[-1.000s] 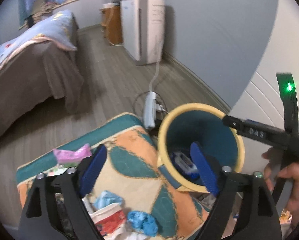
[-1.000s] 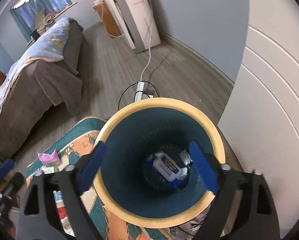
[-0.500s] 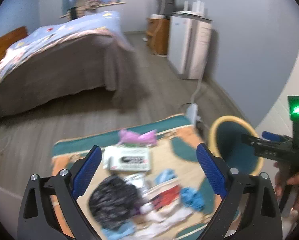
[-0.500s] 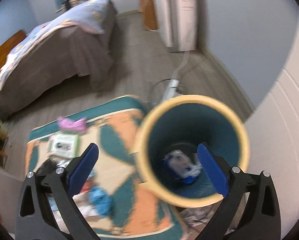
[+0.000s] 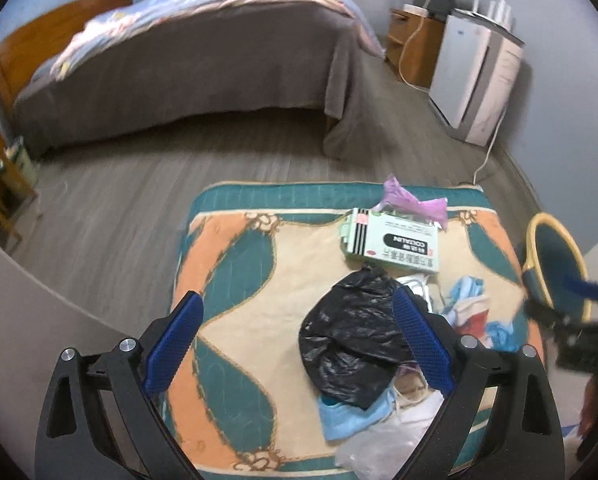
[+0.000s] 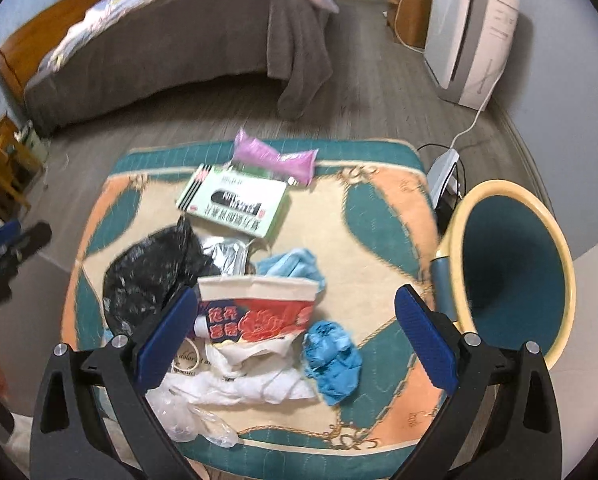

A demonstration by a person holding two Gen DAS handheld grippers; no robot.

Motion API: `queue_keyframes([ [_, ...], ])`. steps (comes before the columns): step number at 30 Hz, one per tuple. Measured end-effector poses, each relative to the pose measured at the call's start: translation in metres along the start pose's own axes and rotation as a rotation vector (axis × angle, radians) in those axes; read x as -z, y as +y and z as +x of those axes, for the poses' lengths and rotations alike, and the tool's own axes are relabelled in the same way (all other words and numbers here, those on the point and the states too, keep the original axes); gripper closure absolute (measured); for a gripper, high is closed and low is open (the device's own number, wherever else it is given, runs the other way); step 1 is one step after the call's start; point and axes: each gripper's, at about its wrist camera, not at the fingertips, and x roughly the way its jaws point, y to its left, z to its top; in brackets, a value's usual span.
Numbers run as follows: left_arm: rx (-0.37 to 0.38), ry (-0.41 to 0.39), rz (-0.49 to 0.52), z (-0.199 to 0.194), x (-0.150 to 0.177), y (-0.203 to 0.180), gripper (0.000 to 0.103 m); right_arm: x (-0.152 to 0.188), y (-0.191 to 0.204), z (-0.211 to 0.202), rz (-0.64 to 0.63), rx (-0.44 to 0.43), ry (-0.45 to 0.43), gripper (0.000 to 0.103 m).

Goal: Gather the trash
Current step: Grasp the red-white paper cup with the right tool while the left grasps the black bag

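Both grippers have swung away from the bin (image 6: 511,276) and now face the rug (image 6: 379,208), where the litter lies heaped; a second ago the right gripper looked straight down into the bin at a blue-and-white packet on its bottom, and now the bin stands just off the rug's right edge, its inside in shadow. That suggests one drop is done and the next pick is being chosen. The right gripper (image 6: 295,336) hangs with its jaws spread wide and empty above the red-and-white paper cup (image 6: 259,304), which lies near the rug's front edge beside a crumpled blue glove (image 6: 331,360) and white tissue (image 6: 251,384). The left gripper (image 5: 295,344) also has its jaws wide apart with nothing held, over the black plastic bag (image 5: 351,344) toward the rug's right half. Farther back on the rug sit a green-and-white box (image 5: 395,244) and a pink wrapper (image 5: 411,200), touching each other. Most of the trash remains to be collected, and the cup looks like the nearest candidate for the right jaws.
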Motion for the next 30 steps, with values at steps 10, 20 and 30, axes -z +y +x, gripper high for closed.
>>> queue_keyframes([
  [10, -0.013, 0.054, -0.007, 0.027, 0.008, 0.02, 0.008, 0.016, 0.051, 0.053, -0.124, 0.019, 0.131, 0.012],
  [20, 0.161, 0.238, -0.065, 0.077, 0.027, 0.012, 0.024, 0.023, 0.059, 0.064, -0.144, -0.016, 0.187, 0.083],
  [30, 0.238, 0.314, -0.048, 0.081, 0.034, -0.004, 0.089, 0.016, 0.043, 0.036, -0.13, -0.054, 0.117, 0.094],
])
